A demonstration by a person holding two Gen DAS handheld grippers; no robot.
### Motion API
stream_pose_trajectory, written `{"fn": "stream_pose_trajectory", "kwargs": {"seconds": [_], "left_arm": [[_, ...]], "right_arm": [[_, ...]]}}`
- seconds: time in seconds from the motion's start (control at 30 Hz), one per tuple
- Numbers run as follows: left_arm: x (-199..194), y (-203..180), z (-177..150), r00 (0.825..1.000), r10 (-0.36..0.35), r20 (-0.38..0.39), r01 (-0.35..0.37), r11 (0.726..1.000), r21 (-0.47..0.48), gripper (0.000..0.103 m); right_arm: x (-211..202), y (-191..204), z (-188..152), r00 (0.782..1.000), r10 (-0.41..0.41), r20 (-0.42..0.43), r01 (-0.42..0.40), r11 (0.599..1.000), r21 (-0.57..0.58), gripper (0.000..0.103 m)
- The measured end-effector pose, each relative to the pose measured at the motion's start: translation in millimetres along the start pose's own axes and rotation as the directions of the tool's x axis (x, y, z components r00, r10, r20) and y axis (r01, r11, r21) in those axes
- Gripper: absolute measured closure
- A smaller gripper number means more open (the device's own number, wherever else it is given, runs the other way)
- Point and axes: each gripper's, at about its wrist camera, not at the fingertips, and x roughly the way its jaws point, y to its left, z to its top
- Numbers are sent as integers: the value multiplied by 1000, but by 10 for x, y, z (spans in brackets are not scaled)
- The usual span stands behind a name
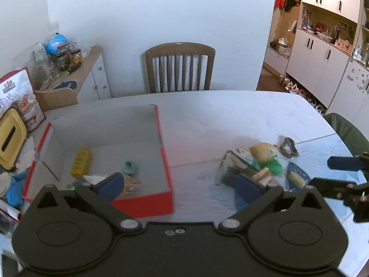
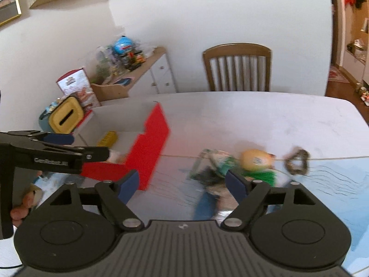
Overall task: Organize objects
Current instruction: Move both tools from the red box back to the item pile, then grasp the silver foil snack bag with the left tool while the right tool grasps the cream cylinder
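Sorting: loose things from the tabletop (image 1: pixel 207 120) go into the red box (image 1: pixel 166 161), judging by what already lies inside it.
Left gripper (image 1: pixel 182 184): jaws spread wide with nothing between them; it hangs above the box's near right corner, one finger over the box floor and the other over the pile.
Right gripper (image 2: pixel 182 182): jaws apart and empty, aimed at the bare strip of tabletop between the box and the pile.
Box contents: a yellow block (image 1: pixel 80 162), a small teal thing (image 1: pixel 130 167) and a striped item (image 1: pixel 131 182) rest on the floor near the front wall, probably because that is the easy place to drop from this side.
Pile still out: a yellow ball-like toy (image 1: pixel 264 151) with a green tuft (image 1: pixel 275 168), a patterned pouch (image 1: pixel 235 159), a dark ring (image 1: pixel 288 147) and a small yellow roll (image 1: pixel 297 179) sit close together right of the box, well apart from it.
Reason for the open jaws: both look ready for a fresh pick, not carrying.
Next, as a guess: the right gripper is nearer the pile, so it suits that reach.
Blur: the right view is smeared, so the pile's details stay uncertain.
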Motion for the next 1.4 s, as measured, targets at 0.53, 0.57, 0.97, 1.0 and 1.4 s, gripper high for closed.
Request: {"fn": "stream_pose_trajectory", "kwargs": {"seconds": [0.53,0.57,0.97,1.0,1.4], "left_arm": [[557,-1002,-224,992,-71,-108,72,997,3,0],[614,-1057,-226,990,-72,-122,73,997,0,0],[1394,-1314,-189,958,-43,-282,27,998,-59,1],[1459,-1323,-181,956,-39,-291,21,998,-64,1],[1804,-1437,-181,935,-43,-352,-7,990,-139,1]], "right_arm": [[-25,-1430,-513,987,-149,-64,152,988,42,19],[12,-1485,-529,986,-154,-70,157,987,36,19],[524,-1797,-619,983,-135,-126,137,990,7,19],[560,-1798,-619,983,-133,-128,133,991,-5,19],[953,-1833,-639,980,-119,-163,108,991,-76,21]]}}
